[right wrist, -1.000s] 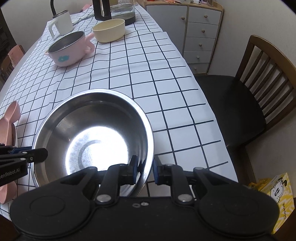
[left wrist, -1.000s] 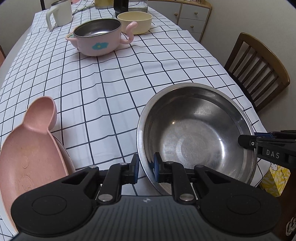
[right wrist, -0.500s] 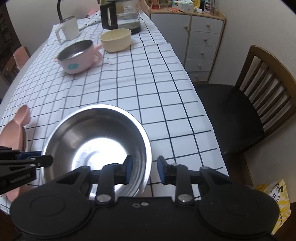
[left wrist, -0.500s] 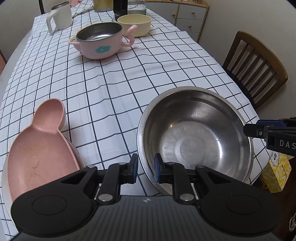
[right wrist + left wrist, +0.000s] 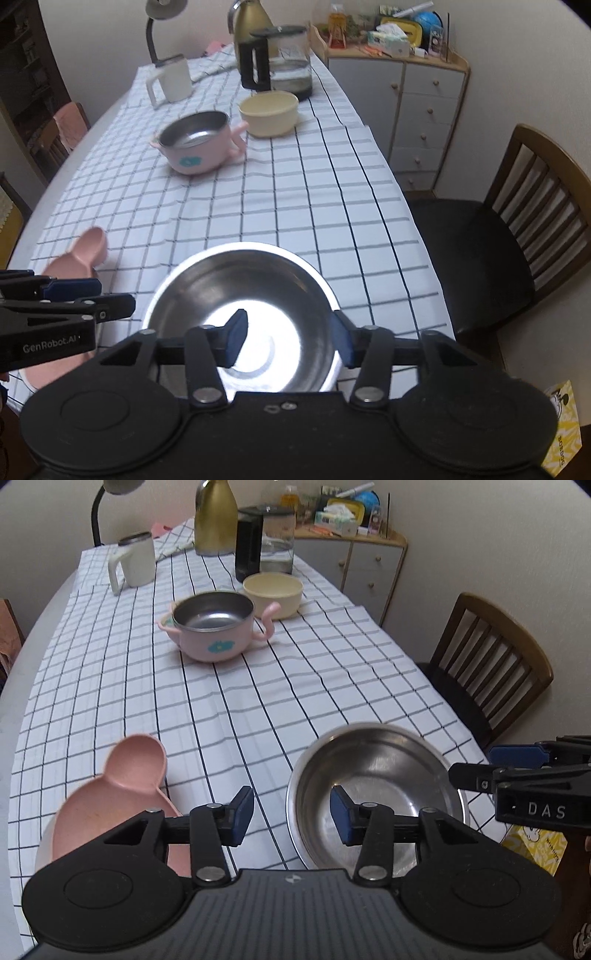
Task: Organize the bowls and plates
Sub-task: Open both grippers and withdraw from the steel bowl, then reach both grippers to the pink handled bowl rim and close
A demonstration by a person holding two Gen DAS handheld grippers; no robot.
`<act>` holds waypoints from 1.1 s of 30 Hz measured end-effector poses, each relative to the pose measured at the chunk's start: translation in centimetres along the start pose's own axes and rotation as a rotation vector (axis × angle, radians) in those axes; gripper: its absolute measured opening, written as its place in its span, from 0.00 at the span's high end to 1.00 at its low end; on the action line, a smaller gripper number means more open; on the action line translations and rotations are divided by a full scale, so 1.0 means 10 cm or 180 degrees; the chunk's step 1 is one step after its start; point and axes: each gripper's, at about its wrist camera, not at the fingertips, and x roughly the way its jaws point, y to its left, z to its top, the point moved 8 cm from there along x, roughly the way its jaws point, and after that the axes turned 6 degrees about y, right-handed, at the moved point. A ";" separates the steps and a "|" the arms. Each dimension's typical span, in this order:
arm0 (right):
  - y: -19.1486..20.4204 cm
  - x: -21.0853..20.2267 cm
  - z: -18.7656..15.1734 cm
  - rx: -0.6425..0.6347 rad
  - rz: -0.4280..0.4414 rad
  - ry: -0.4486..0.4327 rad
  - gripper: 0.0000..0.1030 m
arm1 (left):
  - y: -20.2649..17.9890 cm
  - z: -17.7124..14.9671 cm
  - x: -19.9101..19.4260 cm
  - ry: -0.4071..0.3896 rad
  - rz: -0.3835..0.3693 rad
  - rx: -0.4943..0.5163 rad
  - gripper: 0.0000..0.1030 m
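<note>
1. The steel bowl (image 5: 373, 782) stands upright, mouth up, on the checked tablecloth (image 5: 240, 686) at the near right corner of the table; it is round, so it has no long axis
2. The pink dish (image 5: 122, 794) lies at 9 o'clock from the steel bowl, its long axis running from the near edge toward 12, with the small round lobe at the far end
3. The left gripper (image 5: 291, 816) has just been opening; its jaws stand apart above the bowl's left rim, gripping nothing
4. The right gripper (image 5: 288, 339) has likewise just been opening; its jaws straddle the bowl's right rim from above, pads clear of it
5. The steel bowl is empty, and so are the pink handled bowl (image 5: 214, 629) and the cream bowl (image 5: 273, 592) at 12 o'clock, just beside each other
6. Beyond them stand a white mug (image 5: 135, 563), a glass pot (image 5: 267, 542) and a gold flask (image 5: 216, 517)
7. A wooden chair (image 5: 491, 668) sits at 3 o'clock, a drawer cabinet (image 5: 421, 110) at 1 o'clock
</note>
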 end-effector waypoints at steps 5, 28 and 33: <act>0.12 -0.17 0.16 -0.0081 0.0057 -0.0120 0.37 | 0.09 0.17 -0.24 -0.0214 0.0039 0.0011 0.44; 0.36 0.16 1.96 -0.0475 0.0256 -0.0414 0.01 | 0.92 1.46 0.10 -0.0304 0.0455 -0.0729 0.25; 0.42 0.52 2.36 -0.0536 0.0239 -0.0302 0.01 | 1.08 1.70 0.40 -0.0160 0.0546 -0.0991 0.25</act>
